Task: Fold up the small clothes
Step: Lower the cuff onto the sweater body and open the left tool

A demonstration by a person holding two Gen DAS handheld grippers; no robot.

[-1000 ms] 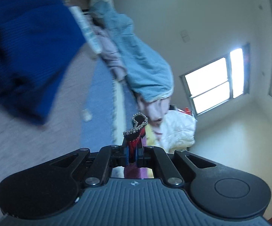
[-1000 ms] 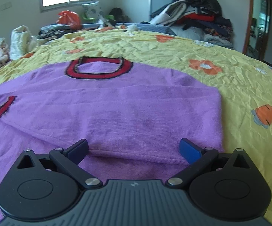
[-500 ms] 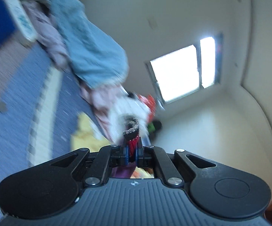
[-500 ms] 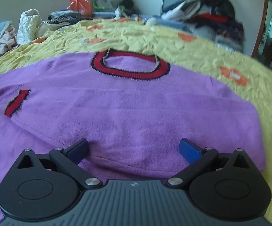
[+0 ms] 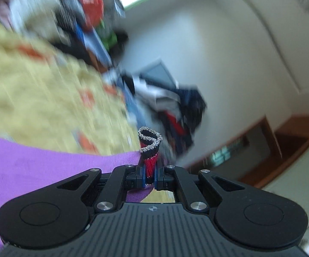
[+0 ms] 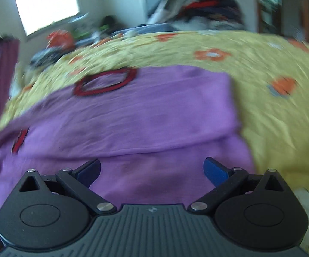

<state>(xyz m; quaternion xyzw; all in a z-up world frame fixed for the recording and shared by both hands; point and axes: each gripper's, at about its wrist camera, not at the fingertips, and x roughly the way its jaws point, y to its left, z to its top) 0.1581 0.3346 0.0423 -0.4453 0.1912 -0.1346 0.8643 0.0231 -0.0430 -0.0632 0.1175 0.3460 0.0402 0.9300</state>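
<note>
A small purple sweater [image 6: 145, 115] with a red and black neckline [image 6: 105, 82] lies spread on the yellow flowered bedspread [image 6: 261, 98], its right side folded over. My left gripper [image 5: 149, 176] is shut on the sweater's red and black cuff [image 5: 150, 147], which sticks up between the fingers; purple cloth [image 5: 26, 167] trails to its left. In the right wrist view that lifted sleeve [image 6: 4, 72] hangs at the far left. My right gripper [image 6: 152, 169] hovers open just above the sweater's near hem, with nothing between its fingers.
A heap of dark clothes [image 6: 197, 6] is piled at the far end of the bed, with more bundles and an orange bag [image 6: 60, 38] under the window [image 6: 45, 4]. A wooden door frame [image 6: 282, 6] stands at the right. Both views are motion-blurred.
My left gripper has swung round with the cuff, from facing the floor and window to facing across the bed. My right gripper drew back slightly and turned; the sleeve now rises at its left.
</note>
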